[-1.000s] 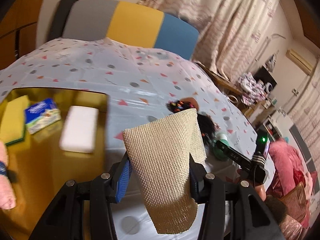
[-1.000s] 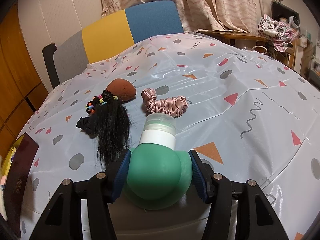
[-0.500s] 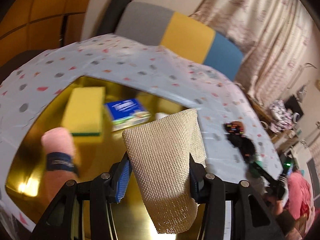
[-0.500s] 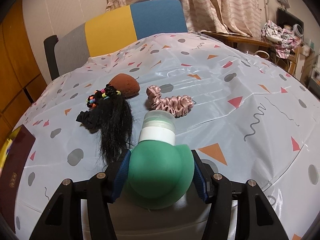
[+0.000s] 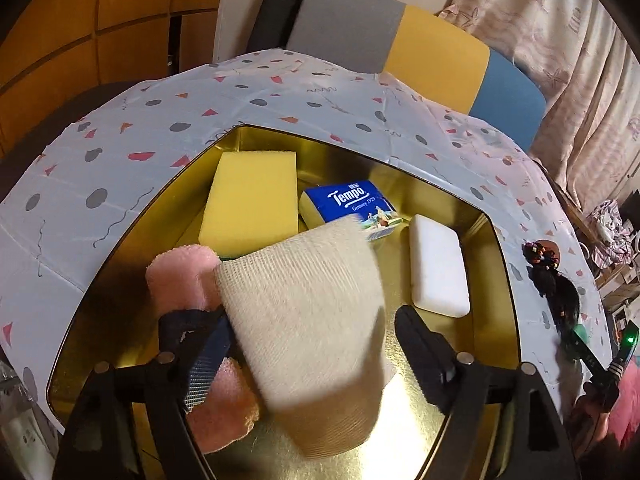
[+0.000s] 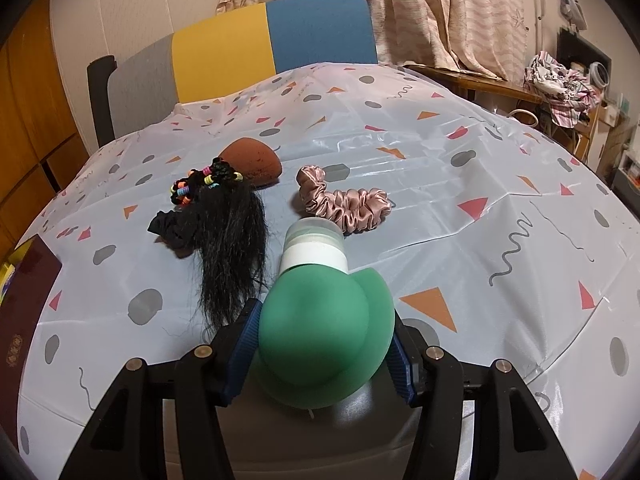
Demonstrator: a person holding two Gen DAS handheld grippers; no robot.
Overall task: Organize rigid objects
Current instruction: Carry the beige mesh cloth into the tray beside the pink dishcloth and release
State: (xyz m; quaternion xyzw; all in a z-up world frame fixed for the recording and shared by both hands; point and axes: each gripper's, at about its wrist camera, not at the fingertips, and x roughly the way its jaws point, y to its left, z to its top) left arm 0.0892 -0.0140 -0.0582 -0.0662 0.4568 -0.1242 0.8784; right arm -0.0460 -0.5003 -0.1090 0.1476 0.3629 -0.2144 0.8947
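Beige bandage roll (image 5: 308, 328) released over gold tin (image 5: 492, 280); green bottle (image 6: 324, 332) held over table.

Left gripper (image 5: 316, 344) jaws have just been opened wide; roll is seen between them, blurred, long axis near-to-far, right pad clear of it. Beyond: pink towel (image 5: 180, 276), yellow sponge (image 5: 250, 196), tissue pack (image 5: 352, 204), white block (image 5: 438, 264). Right gripper (image 6: 320, 354) is clamped on bottle, cap pointed away toward scrunchie (image 6: 344, 204).
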